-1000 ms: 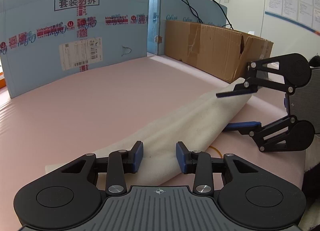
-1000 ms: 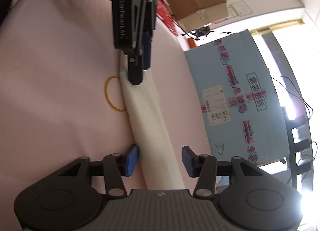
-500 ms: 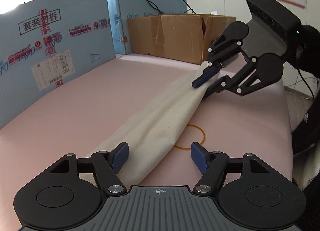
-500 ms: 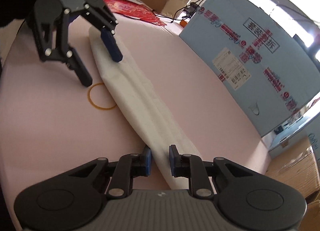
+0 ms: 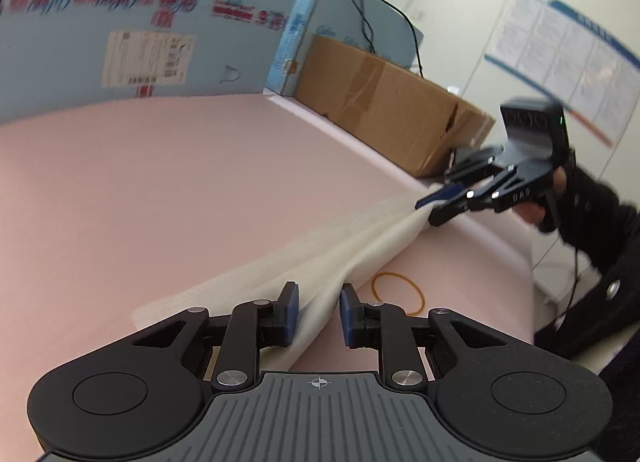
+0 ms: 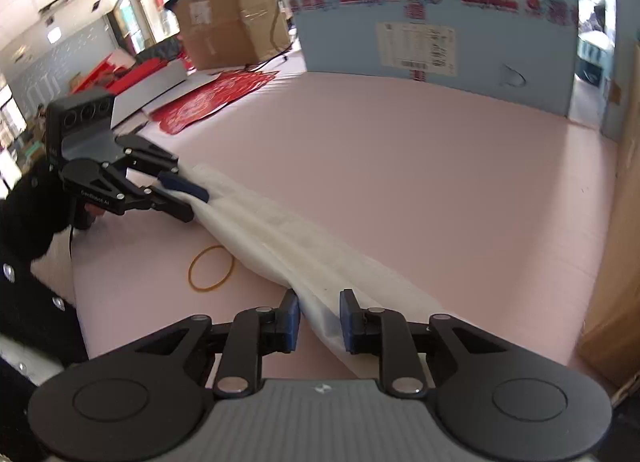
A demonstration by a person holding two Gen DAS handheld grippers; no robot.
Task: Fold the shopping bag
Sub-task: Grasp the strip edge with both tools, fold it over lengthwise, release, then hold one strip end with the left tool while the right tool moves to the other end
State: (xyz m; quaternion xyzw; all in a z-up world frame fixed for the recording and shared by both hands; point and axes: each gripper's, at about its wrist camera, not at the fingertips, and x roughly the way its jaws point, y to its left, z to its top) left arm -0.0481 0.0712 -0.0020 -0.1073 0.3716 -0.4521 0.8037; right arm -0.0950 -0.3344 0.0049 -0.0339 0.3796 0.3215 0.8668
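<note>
Your left tool (image 5: 315, 316) has narrowed since half a second ago and now pinches the near end of the cream cloth shopping bag (image 5: 320, 258), already folded to a long strip on the pink counter (image 5: 160, 190). Your right tool (image 6: 319, 320) grips the other end. Both ends held, you can likely bring them together. A yellow rubber band (image 6: 212, 268) lies just beside the strip; brown cardboard box (image 5: 384, 102) stands well behind
</note>
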